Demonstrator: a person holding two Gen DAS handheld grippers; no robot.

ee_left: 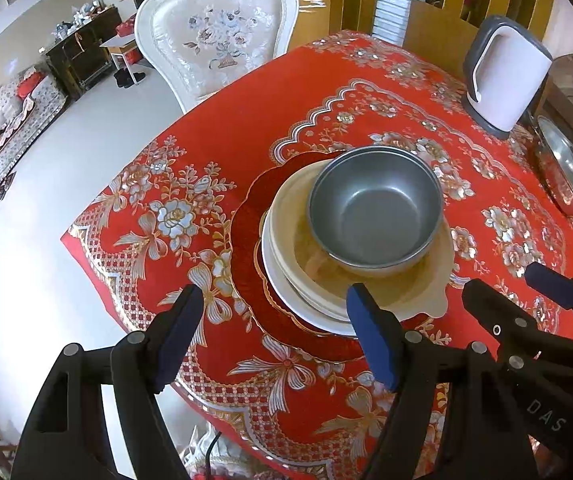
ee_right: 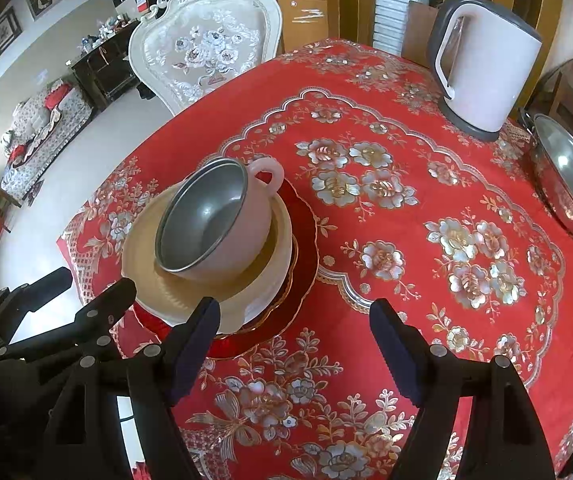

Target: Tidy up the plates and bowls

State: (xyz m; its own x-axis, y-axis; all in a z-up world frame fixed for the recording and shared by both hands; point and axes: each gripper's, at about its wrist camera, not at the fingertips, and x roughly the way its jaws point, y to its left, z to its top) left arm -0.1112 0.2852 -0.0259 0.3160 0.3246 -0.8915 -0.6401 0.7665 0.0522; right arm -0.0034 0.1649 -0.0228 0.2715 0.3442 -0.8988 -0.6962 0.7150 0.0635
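Both tongs hang wide apart and empty above a table point(ee_left: 246, 120) draped in a red floral cloth. The left tongs point(ee_left: 272, 336) hover just short of a stack of dishes, their right blue pad point(ee_left: 370, 332) crossing in front of the stack's near rim; whether it touches cannot be told. The right tongs point(ee_right: 294, 356) sit beside the stack, over bare cloth, their left pad overlapping the stack's near edge in view.

The stack stands near the table's front corner: a red scalloped plate point(ee_left: 246, 240) at the bottom, a white plate point(ee_left: 286, 292) on it, then a cream bowl point(ee_right: 146, 264), and on top a pink cup point(ee_right: 254, 216) lined with a grey metal bowl point(ee_left: 374, 208), tilted toward the cameras. Only the right wrist view shows the cup's handle.

Beyond the stack, at the table's far edge, stands a white kettle point(ee_right: 486, 64). Beside the kettle a lidded steel pan point(ee_right: 566, 176) is cut off by the frame. A white chair point(ee_left: 214, 36) stands behind the table.
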